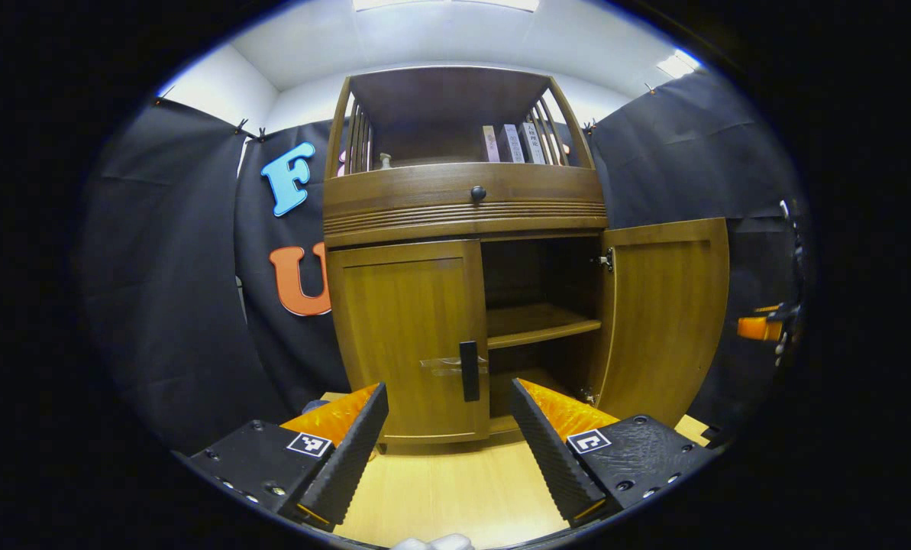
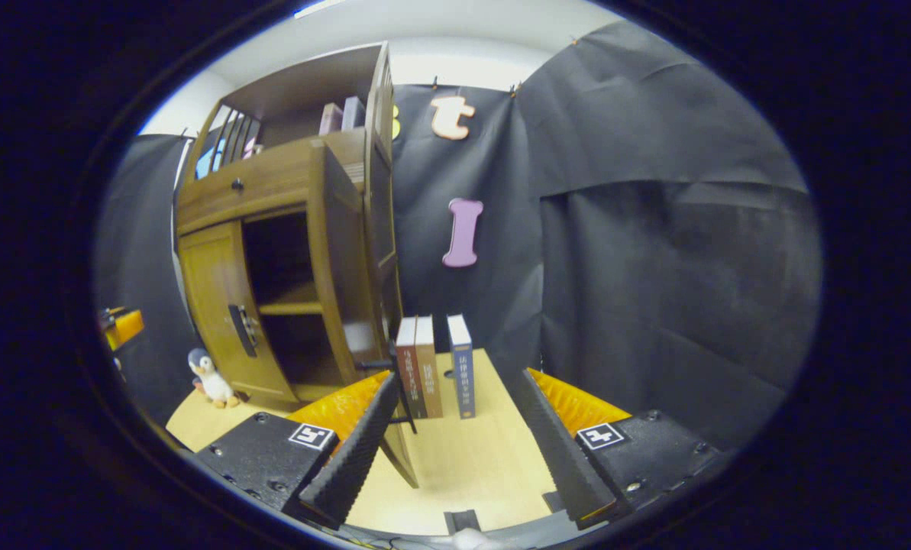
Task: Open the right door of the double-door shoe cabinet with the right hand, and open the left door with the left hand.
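The wooden shoe cabinet (image 1: 463, 202) faces me in the left gripper view. Its left door (image 1: 409, 336) is closed, with a black handle (image 1: 469, 370) at its inner edge. My left gripper (image 1: 447, 451) is open, a short way in front of that handle and below it, holding nothing. The right door (image 1: 665, 321) is swung wide open, baring an inner shelf (image 1: 539, 322). In the right gripper view the right door (image 2: 344, 260) is edge-on, its free edge reaching down between the fingers of my open right gripper (image 2: 455, 451), close to the left finger (image 2: 352, 454).
Three upright books (image 2: 432, 367) stand on the light wood floor (image 2: 470, 458) right of the cabinet. A toy penguin (image 2: 209, 378) sits at the cabinet's left foot. More books (image 1: 512, 143) stand on the top shelf. A drawer knob (image 1: 478, 193) sits above the doors.
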`<state>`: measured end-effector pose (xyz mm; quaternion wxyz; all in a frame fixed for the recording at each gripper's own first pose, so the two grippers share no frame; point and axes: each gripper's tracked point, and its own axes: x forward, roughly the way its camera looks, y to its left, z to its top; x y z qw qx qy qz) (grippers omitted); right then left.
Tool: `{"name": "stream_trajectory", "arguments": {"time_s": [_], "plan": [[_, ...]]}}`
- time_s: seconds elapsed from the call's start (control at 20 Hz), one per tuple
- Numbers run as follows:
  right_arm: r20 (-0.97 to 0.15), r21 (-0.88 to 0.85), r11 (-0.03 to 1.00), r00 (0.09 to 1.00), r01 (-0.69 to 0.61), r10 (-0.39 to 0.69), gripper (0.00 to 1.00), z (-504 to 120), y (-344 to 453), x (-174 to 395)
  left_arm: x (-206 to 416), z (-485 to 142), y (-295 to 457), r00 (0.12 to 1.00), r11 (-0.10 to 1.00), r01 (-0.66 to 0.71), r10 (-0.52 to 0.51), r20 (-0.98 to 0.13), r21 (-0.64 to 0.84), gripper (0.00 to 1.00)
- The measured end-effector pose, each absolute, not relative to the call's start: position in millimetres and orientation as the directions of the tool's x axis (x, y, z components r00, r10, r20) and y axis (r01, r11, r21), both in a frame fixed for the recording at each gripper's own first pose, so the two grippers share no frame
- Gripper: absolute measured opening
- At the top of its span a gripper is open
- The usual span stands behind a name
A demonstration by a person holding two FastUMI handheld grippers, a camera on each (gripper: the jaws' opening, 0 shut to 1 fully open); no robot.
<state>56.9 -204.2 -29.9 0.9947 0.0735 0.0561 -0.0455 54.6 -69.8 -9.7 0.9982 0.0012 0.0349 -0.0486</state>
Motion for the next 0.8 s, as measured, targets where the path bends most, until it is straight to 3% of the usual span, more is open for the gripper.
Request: {"name": "stream_trajectory", "arguments": {"time_s": [0.4,0.8], "plan": [[0.015,0.088,0.99,0.994,0.106,-0.108,1.0,21,-83,37,78,-22,-45,0.994,0.996,0.086,-0.085,-0.066,0.007,0.96],[-0.09,-0.008,1.0,0.996,-0.027,0.026,1.0,-17,6,52,138,-48,-77,0.992,0.994,0.106,-0.107,-0.061,-0.013,0.96]]}}
